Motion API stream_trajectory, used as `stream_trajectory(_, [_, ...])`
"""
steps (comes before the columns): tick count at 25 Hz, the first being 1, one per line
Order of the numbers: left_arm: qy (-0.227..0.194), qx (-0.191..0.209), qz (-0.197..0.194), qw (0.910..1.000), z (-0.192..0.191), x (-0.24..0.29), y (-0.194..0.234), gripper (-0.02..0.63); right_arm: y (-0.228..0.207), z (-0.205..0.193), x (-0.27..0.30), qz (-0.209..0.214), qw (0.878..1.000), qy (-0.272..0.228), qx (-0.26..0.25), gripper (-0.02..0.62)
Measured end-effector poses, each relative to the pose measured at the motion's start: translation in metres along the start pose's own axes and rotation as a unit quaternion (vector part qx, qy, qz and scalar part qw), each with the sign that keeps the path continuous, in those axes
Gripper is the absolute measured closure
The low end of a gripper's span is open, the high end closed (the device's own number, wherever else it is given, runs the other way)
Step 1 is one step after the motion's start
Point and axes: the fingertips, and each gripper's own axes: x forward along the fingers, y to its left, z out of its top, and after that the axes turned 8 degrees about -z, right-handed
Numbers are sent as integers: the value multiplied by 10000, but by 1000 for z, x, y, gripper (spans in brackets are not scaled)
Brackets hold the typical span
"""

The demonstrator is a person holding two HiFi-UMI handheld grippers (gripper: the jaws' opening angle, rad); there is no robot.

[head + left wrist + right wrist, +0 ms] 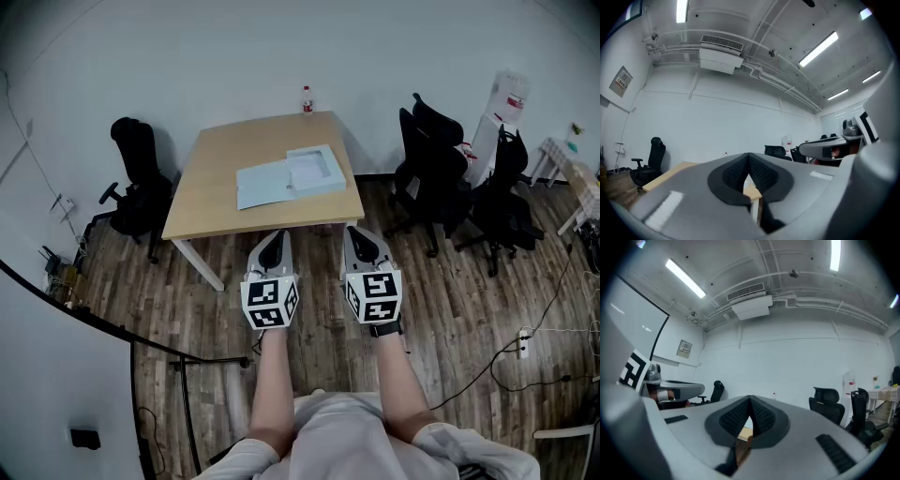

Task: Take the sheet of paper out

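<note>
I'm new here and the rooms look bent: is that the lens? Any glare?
Head view: lens curves walls, corners darken, table evenly lit. Left gripper view: ceiling lights glare, left tool looms soft. Right gripper view: same bending, bright strips.

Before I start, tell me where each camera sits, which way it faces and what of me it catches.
Head view: on the person's head, looking steeply down at the table and the pale blue folder on it; forearms, left gripper and right gripper show.
Left gripper view: rides the left gripper, facing level along its shut jaws toward the table and far wall.
Right gripper view: rides the right gripper, level along its shut jaws, same wall.
Shared: each gripper view shows the other gripper at its edge.
</note>
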Motion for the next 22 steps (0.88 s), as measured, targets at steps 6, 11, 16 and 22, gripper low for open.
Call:
stream_trajectory(6, [-84,-121,-226,9996,-3,-13,6,597,18,-4,2,-220,9996,-68,185,583])
stream_trajectory(11, [-34,-101,-332,9994,-12,-18,18,597,34,-14,9,-249,9989,-32,396,583])
stream_trajectory(16, [-96,-156,-172,9997,-11,-24,33,597,38,-11,12,-306,9989,-28,344,583])
stream_trajectory(22, [-73,-207,-39,9998,-29,-4,54,597,60,-29,41,-35,9999,18,-114,583])
